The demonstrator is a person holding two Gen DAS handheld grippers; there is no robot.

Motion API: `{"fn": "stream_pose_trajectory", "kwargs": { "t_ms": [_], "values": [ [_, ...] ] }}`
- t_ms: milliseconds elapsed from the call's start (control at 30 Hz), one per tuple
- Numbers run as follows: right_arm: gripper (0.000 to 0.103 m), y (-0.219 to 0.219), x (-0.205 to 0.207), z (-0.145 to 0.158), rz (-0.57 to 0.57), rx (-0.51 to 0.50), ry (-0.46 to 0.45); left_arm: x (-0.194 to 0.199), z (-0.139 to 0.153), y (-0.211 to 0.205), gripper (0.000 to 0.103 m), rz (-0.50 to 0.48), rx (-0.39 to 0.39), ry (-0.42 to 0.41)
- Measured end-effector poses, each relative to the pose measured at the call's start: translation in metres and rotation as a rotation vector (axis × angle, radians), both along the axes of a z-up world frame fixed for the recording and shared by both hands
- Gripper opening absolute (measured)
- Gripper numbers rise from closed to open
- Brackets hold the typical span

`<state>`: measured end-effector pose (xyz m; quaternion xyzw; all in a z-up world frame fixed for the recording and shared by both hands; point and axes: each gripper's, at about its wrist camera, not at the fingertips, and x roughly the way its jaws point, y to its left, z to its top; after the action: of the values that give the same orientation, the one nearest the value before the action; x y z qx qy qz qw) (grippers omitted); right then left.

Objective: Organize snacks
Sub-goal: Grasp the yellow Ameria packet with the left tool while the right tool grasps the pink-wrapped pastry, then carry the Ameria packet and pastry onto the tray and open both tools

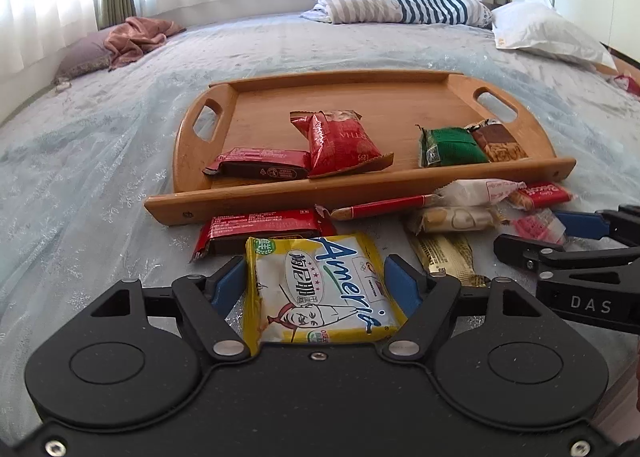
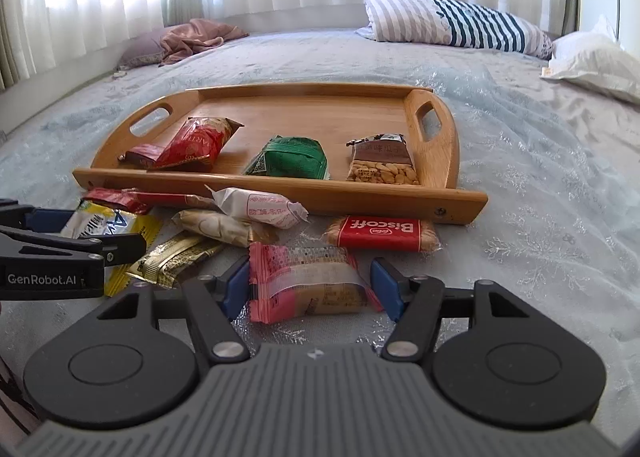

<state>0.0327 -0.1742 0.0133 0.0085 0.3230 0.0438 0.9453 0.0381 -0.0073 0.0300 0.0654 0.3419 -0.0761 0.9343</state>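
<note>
My left gripper point(image 1: 316, 285) is shut on a yellow biscuit packet point(image 1: 320, 289), a blue pad against each side edge. In the right wrist view the pink-wrapped cake point(image 2: 308, 281) lies on the bed between the pads of my right gripper point(image 2: 312, 285); the left pad touches it, the right pad stands just off it. The wooden tray point(image 1: 360, 187) beyond holds a red pouch point(image 1: 340, 141), a dark red bar point(image 1: 256, 167), a green packet point(image 1: 448, 147) and a brown nut pack point(image 1: 500, 143). Several loose snacks lie before the tray, among them a Biscoff pack point(image 2: 380, 233) and a white-wrapped cake point(image 2: 256, 205).
Everything sits on a pale blue bedspread point(image 2: 540, 185). A striped pillow point(image 2: 460, 21) and a white pillow point(image 2: 592, 57) lie at the far right, a pink cloth point(image 2: 196, 37) at the far left. The two grippers stand close, side by side.
</note>
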Motion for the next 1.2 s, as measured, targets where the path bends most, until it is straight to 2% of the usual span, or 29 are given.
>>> {"fn": "stream_pose_trajectory", "kwargs": {
  "t_ms": [100, 200, 267, 300, 400, 567, 700, 933, 1200],
  "values": [
    [0.073, 0.004, -0.002, -0.001, -0.011, -0.025, -0.01, -0.005, -0.003, -0.01, 0.075, -0.012, 0.057, -0.028],
    [0.064, 0.001, -0.002, -0.001, -0.036, 0.011, -0.015, -0.013, -0.008, -0.022, 0.077, -0.008, 0.125, -0.073],
    [0.062, 0.002, -0.003, -0.001, -0.035, 0.005, -0.016, -0.017, -0.009, -0.025, 0.071, -0.016, 0.141, -0.089],
    [0.062, 0.003, -0.003, -0.001, -0.033, -0.001, -0.017, -0.017, -0.009, -0.025, 0.066, -0.025, 0.127, -0.086],
    [0.062, 0.004, -0.002, 0.0, -0.029, -0.014, -0.014, -0.017, -0.008, -0.02, 0.062, -0.026, 0.082, -0.073],
    [0.061, 0.002, -0.001, 0.005, -0.025, 0.002, 0.002, -0.017, -0.003, -0.009, 0.06, -0.027, 0.027, -0.05],
    [0.054, 0.001, -0.003, 0.012, 0.01, -0.005, 0.002, -0.019, 0.004, 0.001, 0.06, -0.026, -0.02, -0.035],
    [0.041, -0.002, -0.005, 0.026, 0.037, -0.032, -0.032, -0.022, 0.019, 0.011, 0.06, -0.009, -0.035, -0.075],
    [0.028, -0.01, -0.01, 0.042, 0.034, -0.008, -0.063, -0.016, 0.03, 0.014, 0.06, 0.002, -0.04, -0.119]
  ]
}}
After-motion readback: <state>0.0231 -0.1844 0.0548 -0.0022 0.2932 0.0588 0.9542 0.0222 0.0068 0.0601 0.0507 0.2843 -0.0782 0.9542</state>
